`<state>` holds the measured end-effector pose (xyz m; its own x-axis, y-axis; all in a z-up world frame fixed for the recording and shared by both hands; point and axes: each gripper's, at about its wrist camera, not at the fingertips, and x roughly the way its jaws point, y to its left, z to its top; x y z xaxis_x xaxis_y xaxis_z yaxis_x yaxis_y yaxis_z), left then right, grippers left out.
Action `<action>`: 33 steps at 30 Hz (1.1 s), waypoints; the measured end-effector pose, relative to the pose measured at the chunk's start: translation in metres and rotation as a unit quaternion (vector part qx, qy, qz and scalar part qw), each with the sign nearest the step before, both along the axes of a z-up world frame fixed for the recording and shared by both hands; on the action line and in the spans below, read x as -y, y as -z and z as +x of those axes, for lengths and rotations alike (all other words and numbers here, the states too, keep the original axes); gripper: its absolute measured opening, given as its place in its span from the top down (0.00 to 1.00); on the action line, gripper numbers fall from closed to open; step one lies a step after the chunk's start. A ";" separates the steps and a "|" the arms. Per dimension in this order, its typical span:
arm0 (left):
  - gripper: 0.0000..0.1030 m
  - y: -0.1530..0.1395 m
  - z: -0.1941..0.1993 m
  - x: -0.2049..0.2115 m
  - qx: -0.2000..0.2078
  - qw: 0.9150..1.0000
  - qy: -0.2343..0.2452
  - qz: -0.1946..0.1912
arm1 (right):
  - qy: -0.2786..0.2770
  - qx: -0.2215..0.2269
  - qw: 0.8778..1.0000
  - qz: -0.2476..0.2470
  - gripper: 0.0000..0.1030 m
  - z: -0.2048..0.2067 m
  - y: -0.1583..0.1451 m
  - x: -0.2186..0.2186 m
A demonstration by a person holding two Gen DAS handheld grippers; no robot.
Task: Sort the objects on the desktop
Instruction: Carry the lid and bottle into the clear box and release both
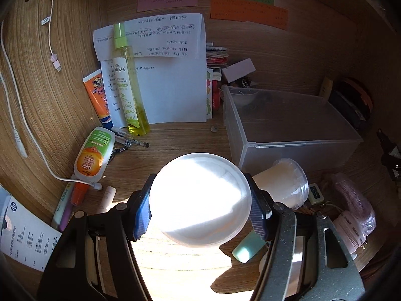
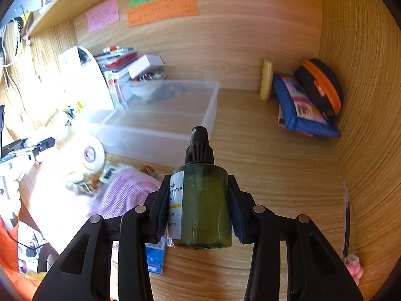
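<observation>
Left wrist view shows the big clear box (image 1: pixel 288 125) on the bench (image 1: pixel 175 145), and I think both things go in there next. My left tool (image 1: pixel 200 208) pinches a round white tub (image 1: pixel 200 200). My right tool (image 2: pixel 198 208) pinches a green spray bottle (image 2: pixel 200 200). I must lift them over the box wall. A cup (image 1: pixel 283 183) lies close by.

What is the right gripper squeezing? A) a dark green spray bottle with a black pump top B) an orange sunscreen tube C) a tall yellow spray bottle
A: the right gripper has both pads pressed on the dark green spray bottle with a black pump top.
</observation>
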<state>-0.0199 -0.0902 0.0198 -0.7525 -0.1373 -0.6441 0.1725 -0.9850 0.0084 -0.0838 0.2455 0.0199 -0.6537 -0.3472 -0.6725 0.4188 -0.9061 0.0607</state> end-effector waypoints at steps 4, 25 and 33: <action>0.37 -0.015 -0.007 -0.008 -0.020 1.000 0.015 -0.001 | -0.009 -0.016 1.000 -0.013 0.63 -0.003 -0.015 0.009; 0.37 -0.051 -0.063 -0.042 -0.043 0.996 0.080 0.010 | -0.066 -0.037 0.996 -0.038 0.63 -0.040 -0.036 0.061; 0.37 -0.039 -0.105 -0.048 -0.006 0.995 0.098 0.018 | -0.072 -0.015 0.997 -0.016 0.63 -0.073 -0.024 0.079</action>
<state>-0.1250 -0.0425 0.0590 -0.7701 0.0352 -0.6369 -0.0228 -0.9994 -0.0276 -0.1566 0.1666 0.0439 -0.6152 -0.4610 -0.6396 0.5472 -0.8337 0.0745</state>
